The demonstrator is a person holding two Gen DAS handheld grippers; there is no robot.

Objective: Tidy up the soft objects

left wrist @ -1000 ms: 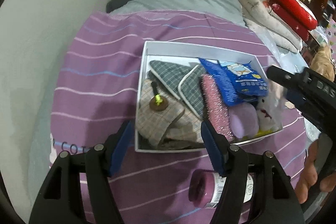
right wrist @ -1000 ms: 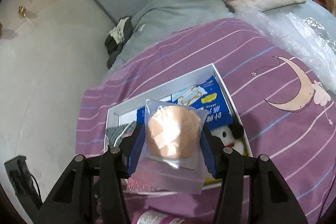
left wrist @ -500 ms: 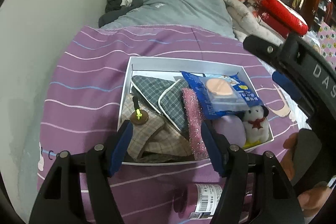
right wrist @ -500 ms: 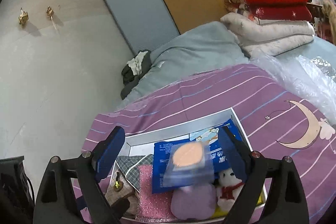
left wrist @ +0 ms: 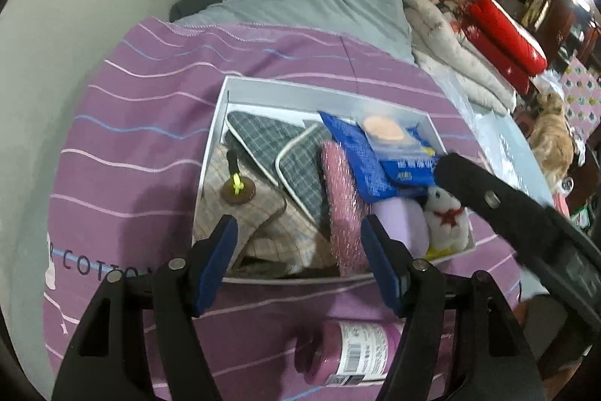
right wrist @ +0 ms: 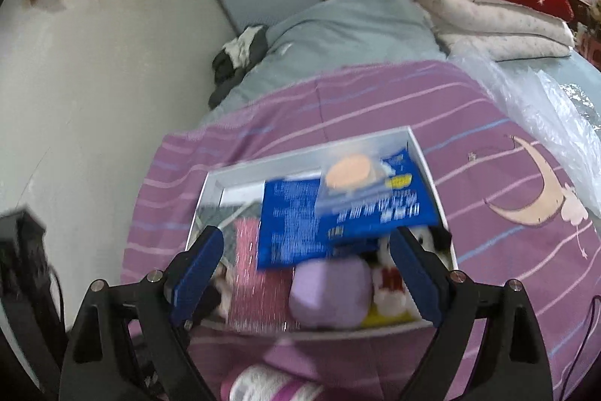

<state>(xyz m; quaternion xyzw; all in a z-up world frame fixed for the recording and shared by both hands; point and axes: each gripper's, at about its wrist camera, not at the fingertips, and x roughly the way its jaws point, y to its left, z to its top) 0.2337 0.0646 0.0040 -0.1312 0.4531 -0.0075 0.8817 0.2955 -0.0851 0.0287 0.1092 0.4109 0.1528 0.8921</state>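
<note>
1. Both claws were held agape with nothing gripped: right claw [right wrist: 304,273], left claw [left wrist: 296,258].
2. The bagged puff [right wrist: 351,175] was seen atop the blue packs [right wrist: 300,224] in the box [left wrist: 210,153].
3. The bottle [left wrist: 349,352] on the bed was judged next, a grasp being required.

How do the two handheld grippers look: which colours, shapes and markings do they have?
Both the left gripper and the right gripper have angular matte-black frames with triangular cut-outs and silver round rivets. Their fingers carry blue ribbed pads. No cables, sleeves or markings can be made out.
</note>
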